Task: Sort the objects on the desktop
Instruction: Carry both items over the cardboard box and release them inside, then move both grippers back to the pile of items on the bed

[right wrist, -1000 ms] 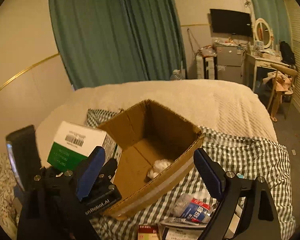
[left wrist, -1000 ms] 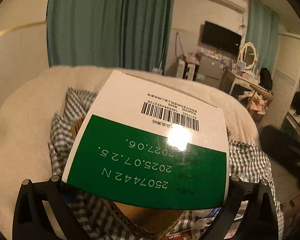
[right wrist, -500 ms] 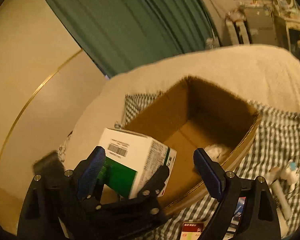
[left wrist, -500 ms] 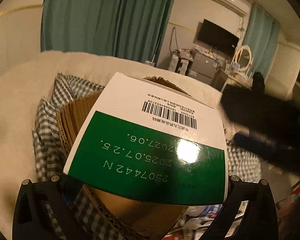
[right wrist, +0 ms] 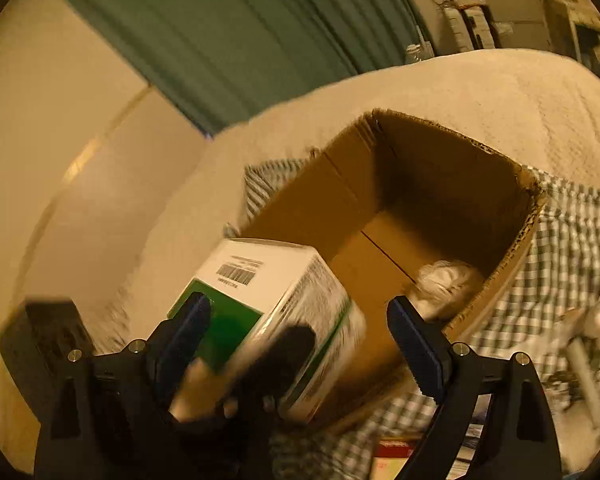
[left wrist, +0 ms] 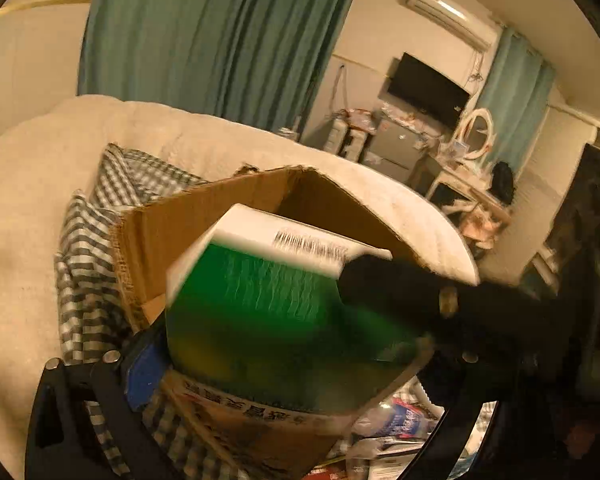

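Checked cloth [right wrist: 572, 240] around cardboard box [right wrist: 380, 208]

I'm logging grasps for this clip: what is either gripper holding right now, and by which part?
The left gripper grips the green-and-white box by its lower sides. The right gripper is open, holding nothing.

White wad [right wrist: 446, 280] inside carton [right wrist: 512, 240]

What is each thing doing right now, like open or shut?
cardboard box: open on top, white wad inside.
green-and-white carton: tilted at the box's near corner, blurred.
right gripper: open, holding nothing.
left gripper: at the carton; grip unclear.
curtain: drawn shut.
TV: screen dark.
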Demonstrator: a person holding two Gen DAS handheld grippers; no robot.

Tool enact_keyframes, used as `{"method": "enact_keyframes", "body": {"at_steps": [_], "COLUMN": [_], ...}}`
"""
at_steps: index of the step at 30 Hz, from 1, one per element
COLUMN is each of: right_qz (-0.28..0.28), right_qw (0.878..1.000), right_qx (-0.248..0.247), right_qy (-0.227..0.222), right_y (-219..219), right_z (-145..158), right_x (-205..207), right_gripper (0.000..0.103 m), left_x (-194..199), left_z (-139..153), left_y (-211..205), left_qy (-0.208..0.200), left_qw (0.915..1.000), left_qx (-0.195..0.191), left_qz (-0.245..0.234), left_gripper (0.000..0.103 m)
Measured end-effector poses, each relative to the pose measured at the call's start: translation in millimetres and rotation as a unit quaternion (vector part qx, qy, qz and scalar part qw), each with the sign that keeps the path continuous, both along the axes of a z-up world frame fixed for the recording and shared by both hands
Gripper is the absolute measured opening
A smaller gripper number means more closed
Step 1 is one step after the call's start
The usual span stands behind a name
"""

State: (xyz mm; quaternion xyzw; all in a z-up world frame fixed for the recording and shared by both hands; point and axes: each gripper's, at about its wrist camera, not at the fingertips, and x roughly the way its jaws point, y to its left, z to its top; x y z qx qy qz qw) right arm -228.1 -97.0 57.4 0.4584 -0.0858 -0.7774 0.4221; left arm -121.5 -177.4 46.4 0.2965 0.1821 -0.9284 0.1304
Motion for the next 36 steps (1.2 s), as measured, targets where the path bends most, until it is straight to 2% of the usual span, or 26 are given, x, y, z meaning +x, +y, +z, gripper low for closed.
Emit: {"method": "enact_keyframes", "body": {"at_steps": [1,4,6,9,13,17,21,23,25,29,33,36], "right_qz": [-0.001,-0.022,-0.048,-0.064,-0.104,-0.140,-0.181,-0.199,-0.216,-0.248,-0.266,-0.257], "right_qw": [1.000,0.999,0.998,0.997,0.993,0.986,0.973,0.968,0.965,0.958,0.950,0.951], "right_qx": [0.016,0.027,0.041,0.037,-0.001,-0.019,0.007,0.025,0.040,0.057,0.086,0.108], "right_qy": [0.008,-0.010,0.000,0.025,0.058,0.092,0.141,0.150,0.143,0.130,0.136,0.135], "right_y": [-1,5,14,28,61,91,137,160,186,235,262,274], "right_z": [0,-6,-4,0,14,29,38,38,32,15,-16,-45], "right_x": [1,-8,-14,-11,0,18,50,59,66,80,92,94], "right_gripper": [0.090,0.091,0.090,0.090,0.091,0.092,0.092,0.092,0.092,0.092,0.092,0.092], "left_x": [1,7,9,7,2,11,22,23,27,34,37,34], "left_z": [1,12,17,14,9,15,26,24,20,1,-36,-59], "left_y": [4,22,36,40,32,19,25,39,60,108,143,170], "left_qy": [0.001,0.023,0.038,0.037,0.023,0.038,0.045,0.026,0.026,0.021,-0.012,-0.039], "left_qw": [0.9997,0.9942,0.9893,0.9900,0.9933,0.9974,0.9973,0.9978,0.9952,0.9891,0.9827,0.9721], "left_qx": [-0.022,-0.105,-0.141,-0.135,-0.111,-0.055,-0.025,-0.005,0.015,-0.005,-0.025,-0.057], "left_qz": [0.006,0.012,-0.005,-0.017,-0.018,-0.028,-0.052,-0.060,-0.094,-0.146,-0.183,-0.224], "left_gripper": [0.103,0.103,0.103,0.103,0.103,0.103,0.103,0.103,0.103,0.103,0.103,0.103]}}
